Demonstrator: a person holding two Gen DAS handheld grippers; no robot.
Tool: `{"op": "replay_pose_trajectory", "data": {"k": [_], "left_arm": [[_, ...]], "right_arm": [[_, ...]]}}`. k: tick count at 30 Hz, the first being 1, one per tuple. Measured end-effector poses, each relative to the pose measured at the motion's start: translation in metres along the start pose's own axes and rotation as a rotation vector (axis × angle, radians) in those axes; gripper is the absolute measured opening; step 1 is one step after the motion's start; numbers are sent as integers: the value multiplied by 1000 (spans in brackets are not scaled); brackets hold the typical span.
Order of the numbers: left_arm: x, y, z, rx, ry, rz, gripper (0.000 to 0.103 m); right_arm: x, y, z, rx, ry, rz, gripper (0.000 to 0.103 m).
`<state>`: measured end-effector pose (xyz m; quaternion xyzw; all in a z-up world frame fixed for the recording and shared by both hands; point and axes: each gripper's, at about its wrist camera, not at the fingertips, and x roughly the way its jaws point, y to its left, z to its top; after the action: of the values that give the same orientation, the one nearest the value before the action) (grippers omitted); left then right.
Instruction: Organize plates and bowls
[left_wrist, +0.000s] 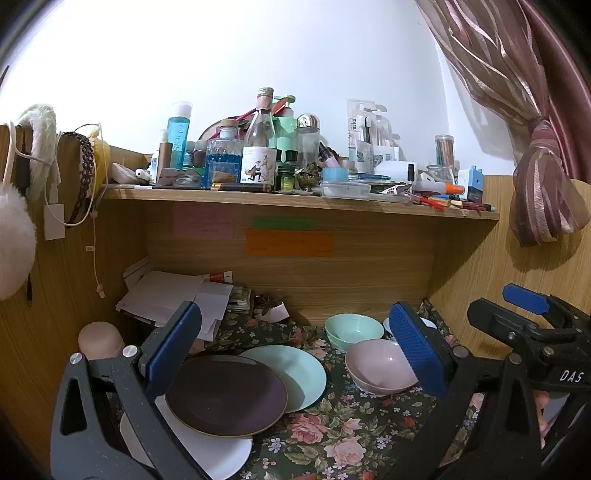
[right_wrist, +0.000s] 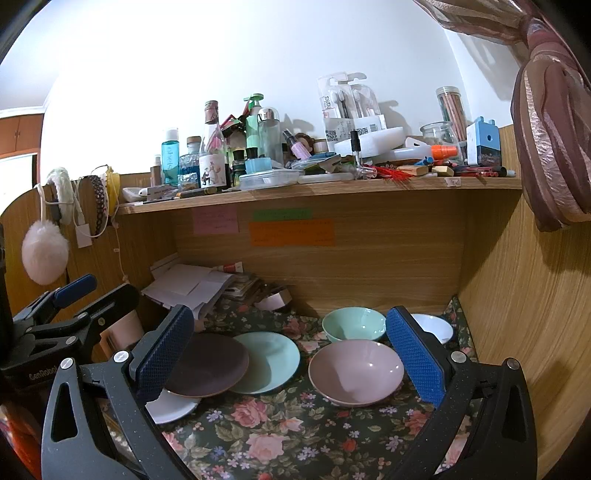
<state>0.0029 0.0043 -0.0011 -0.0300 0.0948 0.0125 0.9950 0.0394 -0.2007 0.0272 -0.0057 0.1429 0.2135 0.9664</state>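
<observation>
Floral cloth (right_wrist: 295, 435) covers the desk under the wooden shelf (right_wrist: 317, 186); all the crockery sits on it. Three plates overlap on the left: white plate (right_wrist: 171, 408) at the bottom, dark brown plate (right_wrist: 210, 365) over it, mint plate (right_wrist: 271, 360) lapped under the brown one's right edge. Bowls on the right: pink bowl (right_wrist: 356, 371) nearest, mint bowl (right_wrist: 352, 323) behind it, white bowl (right_wrist: 437, 326) at the back corner, partly hidden by a finger.

Left gripper (left_wrist: 295, 354) and right gripper (right_wrist: 291, 358) both hover above the dishes, jaws wide apart, holding nothing.

Likely nothing stacked yet. My call: right takes the pink bowl by its near rim, one pad inside, one outside, lifts straight up, then nests it. Left handles plates; pinch an overhanging edge, since flat rims give little bite.
</observation>
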Motion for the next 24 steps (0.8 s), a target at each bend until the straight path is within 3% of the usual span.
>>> {"op": "replay_pose_trajectory", "data": {"k": [24], "left_arm": [[2, 0, 0, -4, -1, 4, 103]], "right_arm": [[1, 0, 0, 4, -3, 1, 103]]}}
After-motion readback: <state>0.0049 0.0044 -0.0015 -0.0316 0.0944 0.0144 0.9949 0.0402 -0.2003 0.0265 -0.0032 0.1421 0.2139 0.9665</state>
